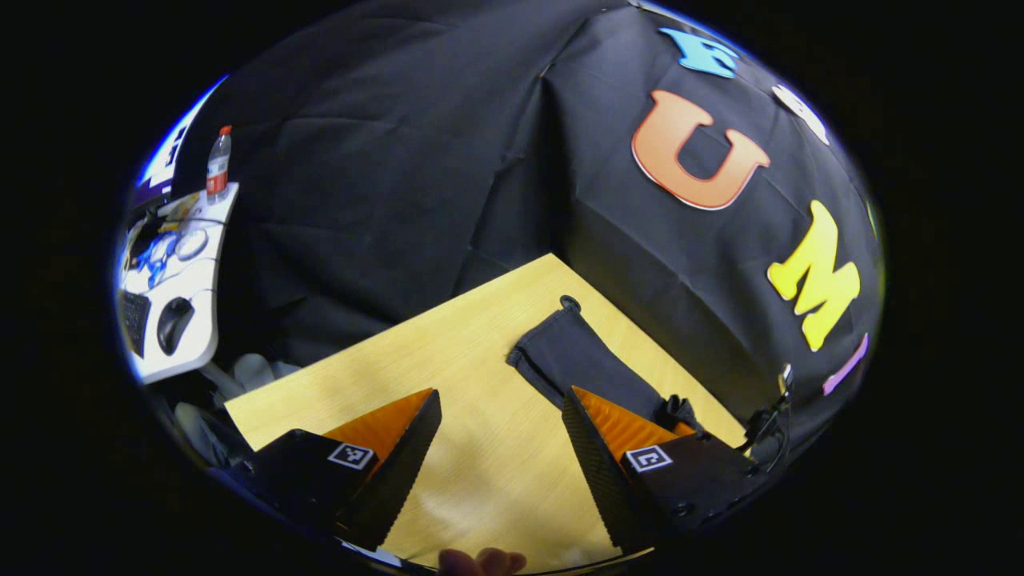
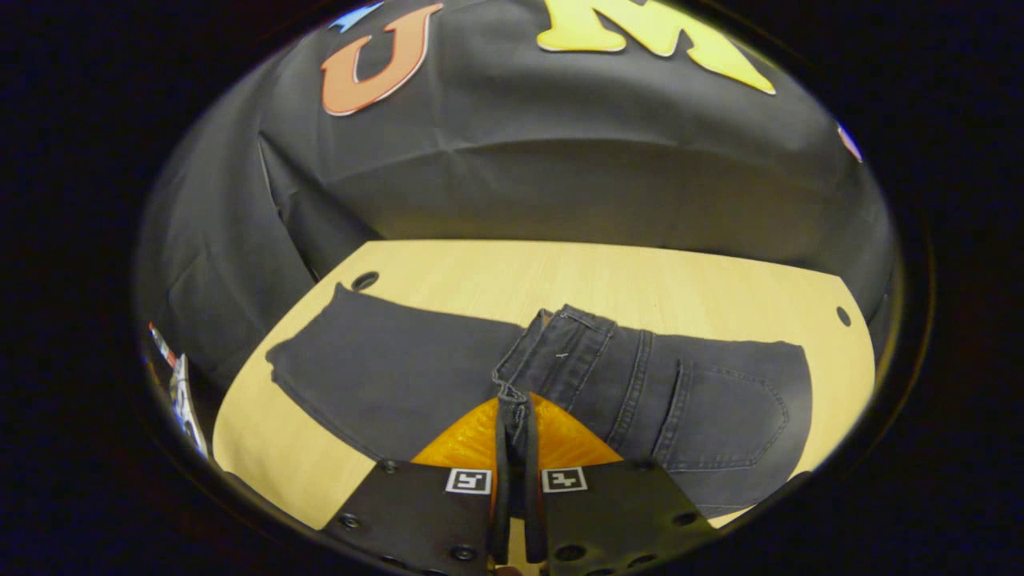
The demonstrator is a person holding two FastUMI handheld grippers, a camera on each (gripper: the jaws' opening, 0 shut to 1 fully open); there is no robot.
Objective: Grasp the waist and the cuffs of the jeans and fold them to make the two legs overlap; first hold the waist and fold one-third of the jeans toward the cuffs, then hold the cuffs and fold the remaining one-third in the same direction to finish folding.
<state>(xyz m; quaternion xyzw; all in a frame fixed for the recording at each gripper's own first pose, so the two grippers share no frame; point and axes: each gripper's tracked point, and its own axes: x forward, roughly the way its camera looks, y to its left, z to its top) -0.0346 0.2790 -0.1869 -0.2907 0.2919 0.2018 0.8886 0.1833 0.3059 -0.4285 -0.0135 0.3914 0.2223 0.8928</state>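
Note:
Dark grey jeans (image 2: 400, 376) lie across the wooden table (image 2: 640, 272), the waist part with its back pocket (image 2: 720, 408) folded over toward the leg. My right gripper (image 2: 512, 408) is shut on a raised edge of the waist fabric, which runs down between its fingers. In the left gripper view the cuff end of the jeans (image 1: 576, 360) lies flat near the table's far corner. My left gripper (image 1: 502, 394) hangs open above bare wood just left of that cuff end, with nothing between its fingers; its right finger overlaps the cloth in the image.
A white side desk (image 1: 200, 320) with a keyboard, a mouse and a bottle (image 1: 218, 164) stands far left. Round holes (image 2: 365, 280) (image 2: 843, 315) mark the table's far corners. A black cable (image 1: 768, 424) hangs at the table's right edge. Fingertips of a hand (image 1: 480, 560) show at the bottom.

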